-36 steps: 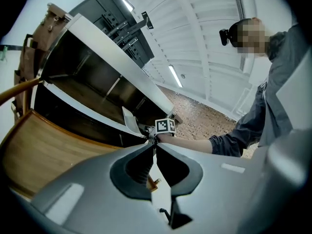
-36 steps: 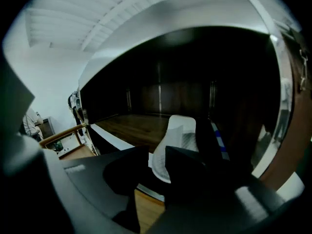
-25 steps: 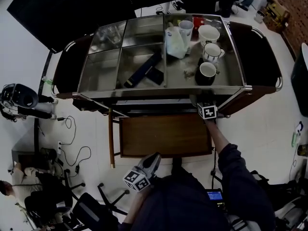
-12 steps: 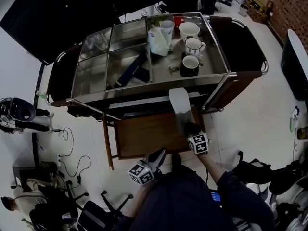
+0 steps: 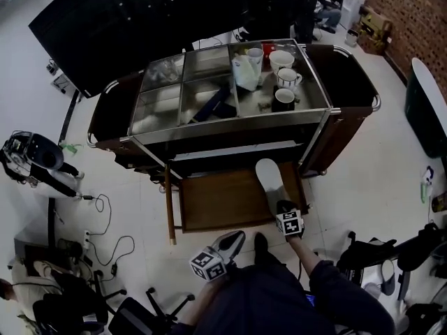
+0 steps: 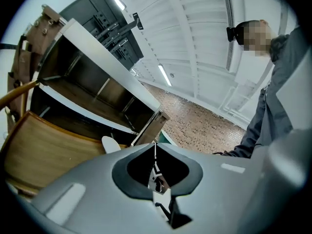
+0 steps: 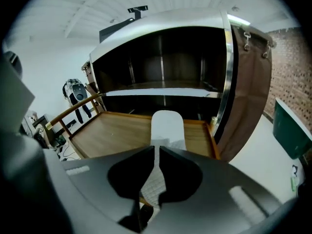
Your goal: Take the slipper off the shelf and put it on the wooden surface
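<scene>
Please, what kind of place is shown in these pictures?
Probably an indoor lab or studio workspace, not a home: a metal serving cart with mugs, loose cables on the white floor, a brick wall.

We see three mugs (image 5: 287, 79) clustered beside a white container (image 5: 244, 72) on the right end of a steel trolley top (image 5: 167, 100), loose cables (image 5: 103, 204) over the pale floor (image 5: 391, 166) at left, and a brick wall (image 5: 413, 12) at upper right.

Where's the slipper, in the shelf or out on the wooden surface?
Out: the slipper lies on the wooden surface, heel between the right gripper's opening jaws.
</scene>
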`<state>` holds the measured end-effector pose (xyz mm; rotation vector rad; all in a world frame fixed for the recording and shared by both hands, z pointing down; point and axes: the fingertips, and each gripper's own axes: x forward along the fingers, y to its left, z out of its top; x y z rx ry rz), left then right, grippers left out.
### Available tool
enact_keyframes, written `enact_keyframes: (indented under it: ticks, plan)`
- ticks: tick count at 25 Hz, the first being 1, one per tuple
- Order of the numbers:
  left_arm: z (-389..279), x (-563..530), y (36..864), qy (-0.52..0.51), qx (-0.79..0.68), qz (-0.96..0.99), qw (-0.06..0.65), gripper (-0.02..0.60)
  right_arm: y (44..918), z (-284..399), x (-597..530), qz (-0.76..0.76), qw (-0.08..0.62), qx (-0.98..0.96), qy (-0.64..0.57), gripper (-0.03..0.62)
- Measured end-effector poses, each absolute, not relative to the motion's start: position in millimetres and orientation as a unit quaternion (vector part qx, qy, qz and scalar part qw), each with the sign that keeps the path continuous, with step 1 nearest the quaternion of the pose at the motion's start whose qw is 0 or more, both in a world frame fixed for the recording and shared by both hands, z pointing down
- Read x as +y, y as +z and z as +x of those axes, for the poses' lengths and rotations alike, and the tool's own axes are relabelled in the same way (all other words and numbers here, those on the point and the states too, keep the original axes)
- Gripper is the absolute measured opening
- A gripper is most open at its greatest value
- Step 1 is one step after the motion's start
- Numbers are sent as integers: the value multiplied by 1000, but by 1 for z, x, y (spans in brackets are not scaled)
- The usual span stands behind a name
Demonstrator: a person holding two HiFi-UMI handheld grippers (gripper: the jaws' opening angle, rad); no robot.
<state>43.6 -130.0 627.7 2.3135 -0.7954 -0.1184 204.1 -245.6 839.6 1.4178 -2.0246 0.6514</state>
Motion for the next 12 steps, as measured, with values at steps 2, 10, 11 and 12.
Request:
enact_keyframes:
  ticks: [2, 10, 11, 12]
  plan:
    - [26, -112, 625, -51, -314, 886, 336, 20, 824, 191, -228, 535, 273, -764, 235, 32]
    - [-25, -31, 629, -63, -337, 879, 332, 20, 749, 94, -112, 487, 175, -819, 249, 21]
    - [-27, -20, 629, -63, -337, 879, 332, 20, 736, 83, -95, 481, 161, -825, 248, 20]
    - [-29, -8, 631, -63, -336, 879, 332, 20, 723, 73, -79, 476, 148, -831, 246, 12]
